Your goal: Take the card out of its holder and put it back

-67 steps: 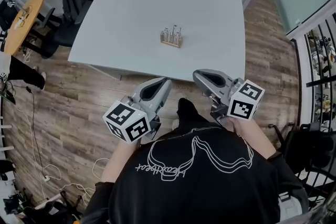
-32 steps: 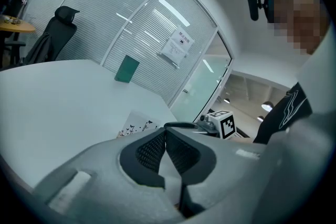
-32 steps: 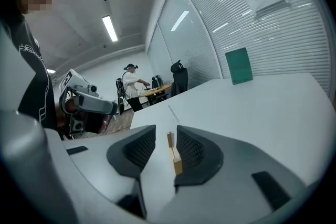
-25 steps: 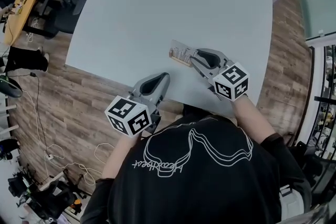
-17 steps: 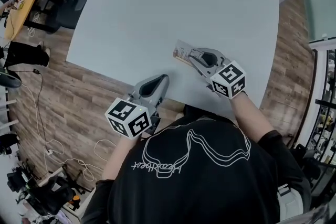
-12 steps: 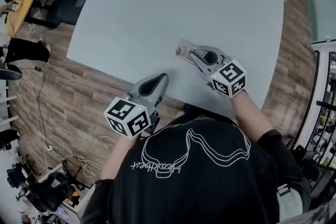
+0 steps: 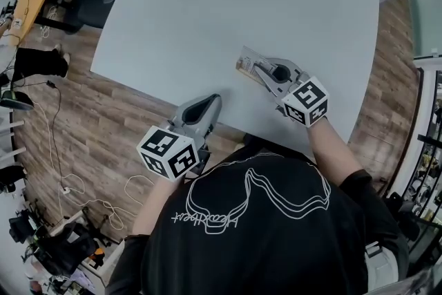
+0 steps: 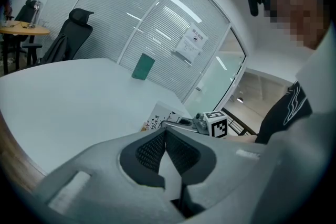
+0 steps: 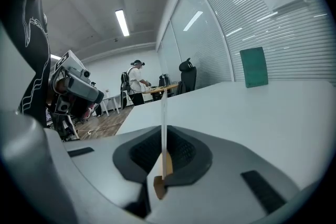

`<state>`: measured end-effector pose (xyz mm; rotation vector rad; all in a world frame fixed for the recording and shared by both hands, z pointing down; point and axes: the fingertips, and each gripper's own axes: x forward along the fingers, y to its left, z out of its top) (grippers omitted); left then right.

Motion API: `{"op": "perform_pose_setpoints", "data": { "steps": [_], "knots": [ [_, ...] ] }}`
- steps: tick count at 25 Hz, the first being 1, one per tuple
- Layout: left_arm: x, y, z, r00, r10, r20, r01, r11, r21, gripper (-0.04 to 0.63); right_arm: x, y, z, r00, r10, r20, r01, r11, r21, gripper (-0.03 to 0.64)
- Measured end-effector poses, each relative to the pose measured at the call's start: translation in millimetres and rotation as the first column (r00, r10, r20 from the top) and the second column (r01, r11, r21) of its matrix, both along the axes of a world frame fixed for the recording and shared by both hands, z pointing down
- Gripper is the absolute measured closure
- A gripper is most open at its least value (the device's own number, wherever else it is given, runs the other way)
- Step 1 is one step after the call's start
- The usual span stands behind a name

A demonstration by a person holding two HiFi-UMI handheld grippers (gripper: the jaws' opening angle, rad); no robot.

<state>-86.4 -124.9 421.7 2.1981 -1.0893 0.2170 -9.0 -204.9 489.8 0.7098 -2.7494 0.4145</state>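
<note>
The taking-out step is in hand. The card (image 9: 163, 118) is stood upright in its wooden holder (image 9: 159, 185), near the front edge of the table (image 7: 207, 3). The jaws of the right gripper (image 7: 257, 68) are being closed on the card, which is seen edge-on between the pads. The left gripper (image 7: 211, 101) is held shut and empty by the table edge. Next, a straight upward pull is probably needed, so that the holder is not dragged along.

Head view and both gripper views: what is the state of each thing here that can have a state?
card: upright in its holder, edge-on between the right jaws.
holder: standing on the table, card in it.
right hand-held gripper: jaws closing on the card.
left hand-held gripper: jaws together, empty.
</note>
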Motion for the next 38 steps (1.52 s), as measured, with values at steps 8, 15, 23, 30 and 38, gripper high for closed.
{"op": "perform_pose_setpoints", "data": {
  "steps": [8, 15, 23, 30, 38],
  "knots": [
    [-6, 11, -5, 1.0, -0.003, -0.009, 0.003, 1.0, 0.016, 0.581, 0, 0, -15, 1.0, 0.025, 0.016, -0.025, 0.999, 0.026, 0.594],
    [-14, 26, -9, 1.0, -0.005, -0.021, 0.006, 1.0, 0.025, 0.581, -2, 1, -34, 0.999, 0.045, 0.004, -0.045, 0.997, 0.06, 0.594],
    [-20, 48, -20, 0.999, -0.032, -0.041, 0.034, 0.998, 0.057, 0.581, 11, 5, -62, 0.989, 0.139, 0.052, -0.144, 0.984, 0.102, 0.594],
    [-38, 72, -38, 0.992, -0.096, -0.081, 0.104, 0.99, 0.097, 0.581, 13, 28, -94, 0.977, 0.18, 0.116, -0.192, 0.976, 0.098, 0.594],
    [-32, 106, -66, 0.99, -0.063, -0.126, 0.085, 0.98, 0.181, 0.581, 12, 94, -127, 0.966, 0.196, 0.172, -0.206, 0.978, 0.041, 0.594]
  ]
}}
